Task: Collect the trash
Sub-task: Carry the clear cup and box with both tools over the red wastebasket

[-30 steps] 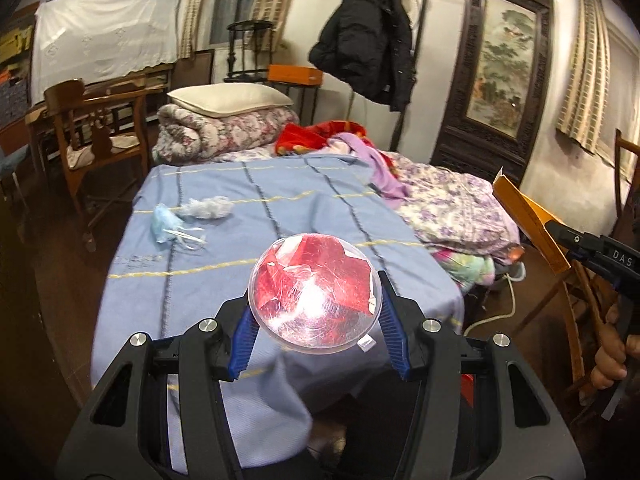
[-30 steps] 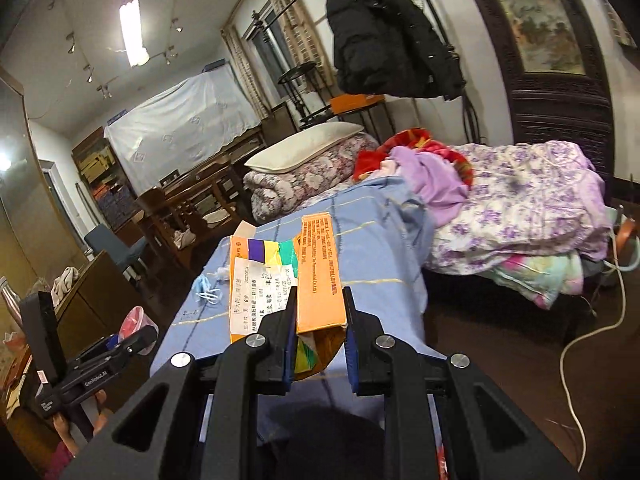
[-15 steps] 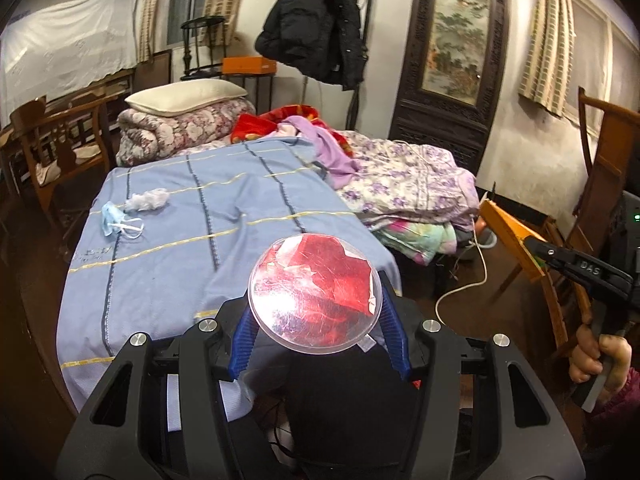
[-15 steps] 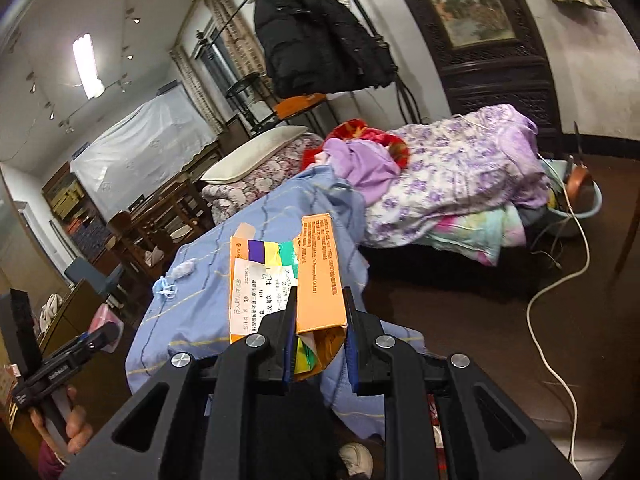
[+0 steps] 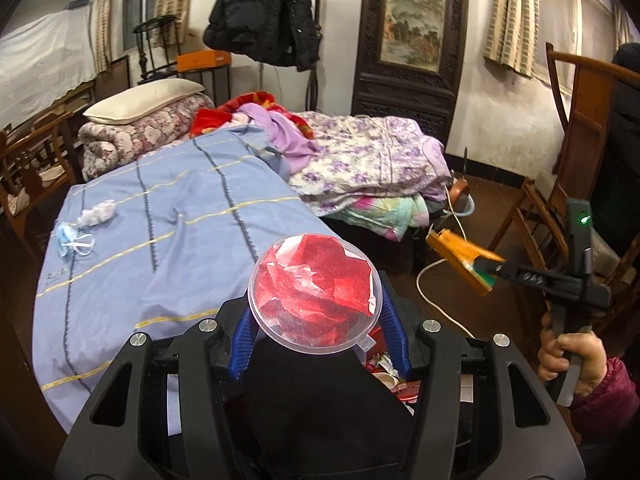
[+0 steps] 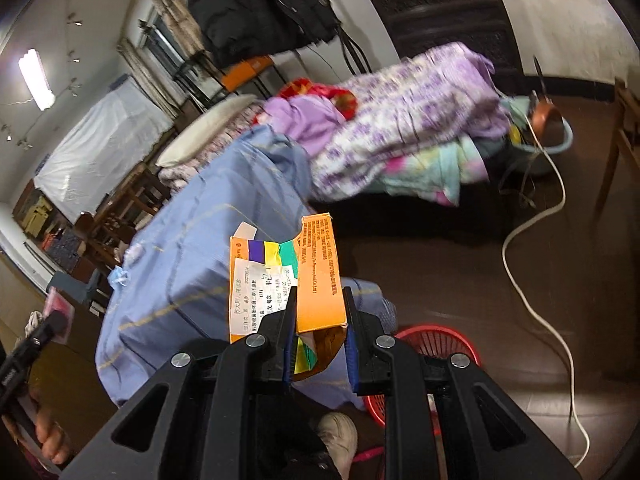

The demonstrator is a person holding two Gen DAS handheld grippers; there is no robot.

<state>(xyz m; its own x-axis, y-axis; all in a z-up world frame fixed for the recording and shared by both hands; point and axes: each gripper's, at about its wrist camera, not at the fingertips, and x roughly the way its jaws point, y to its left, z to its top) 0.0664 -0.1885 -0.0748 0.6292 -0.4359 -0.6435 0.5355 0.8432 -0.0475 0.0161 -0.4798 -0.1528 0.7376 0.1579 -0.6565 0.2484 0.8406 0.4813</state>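
**Both loads over the bin, neither dropped yet**

Between my right tongs [image 6: 318,344] sits the orange carton [image 6: 316,280], flattened, pads closed nearly all the way onto its lower end. Its long axis runs along the fingers, open torn end pointing away from me toward the blue bedsheet [image 6: 192,248]; a white printed label faces up on its left panel. Seen from the left wrist camera, the same carton [image 5: 460,256] points up and left across the room, away from my hand [image 5: 568,356].

Left tongs [image 5: 316,328] stand partly open around a clear round cup [image 5: 316,292] stuffed with red crumpled wrapping, pads pressing its sides, circular face toward the camera.

Below the right tongs: red mesh basket [image 6: 436,344] on the dark floor, close to the bed corner, only partly in view. Judged to be the bin.

Not yet collected: a blue face mask [image 5: 70,236] and a white tissue wad [image 5: 98,212], well apart from me on the sheet.

Risks, as I judge them:
- Carton is light and flat; released tilted, it could glide past the basket rim.
- Cup is smooth and round, so it may slip or roll if dropped onto the rim.
- White cable [image 6: 532,264] lies on the floor near the basket; a snag is possible.
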